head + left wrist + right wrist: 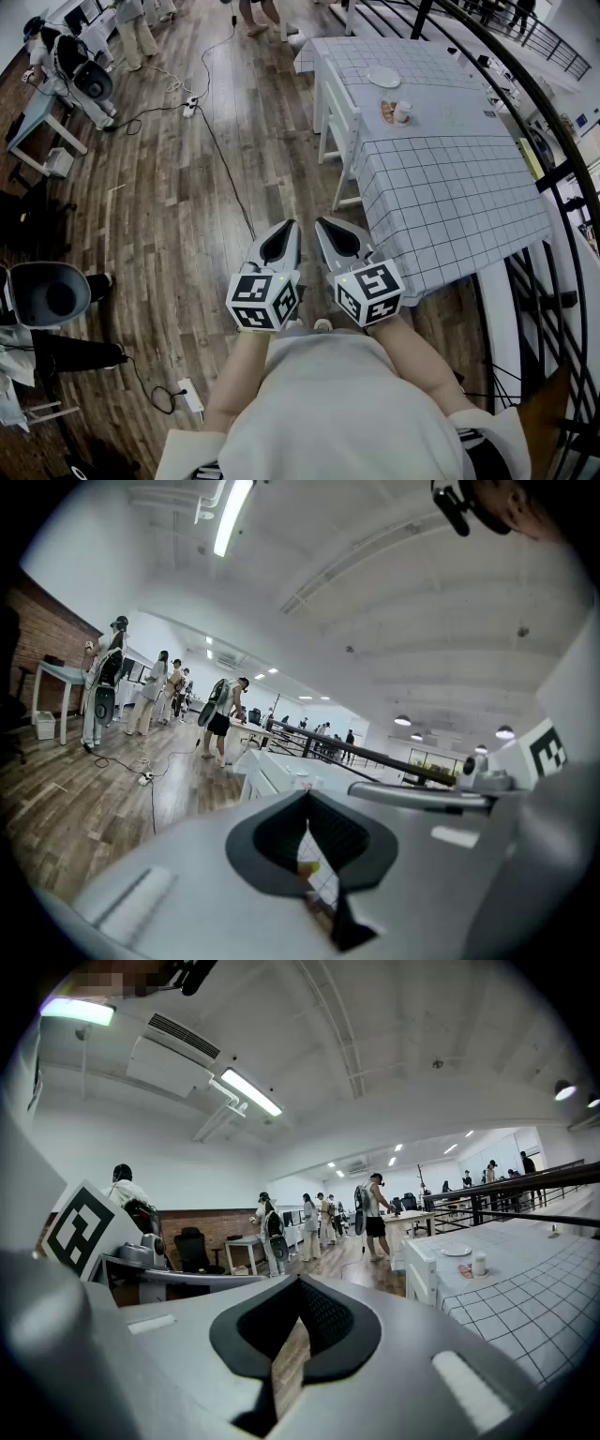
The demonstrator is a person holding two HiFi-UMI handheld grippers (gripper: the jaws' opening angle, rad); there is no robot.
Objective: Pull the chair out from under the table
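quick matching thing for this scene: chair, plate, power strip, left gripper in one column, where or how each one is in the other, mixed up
Column one
1 chair
2 plate
3 power strip
4 left gripper

Column two
a lying on the wooden floor among cables
b jaws shut, nothing between them
c on top of the table
d pushed in at the table's side

Pairs: 1-d, 2-c, 3-a, 4-b
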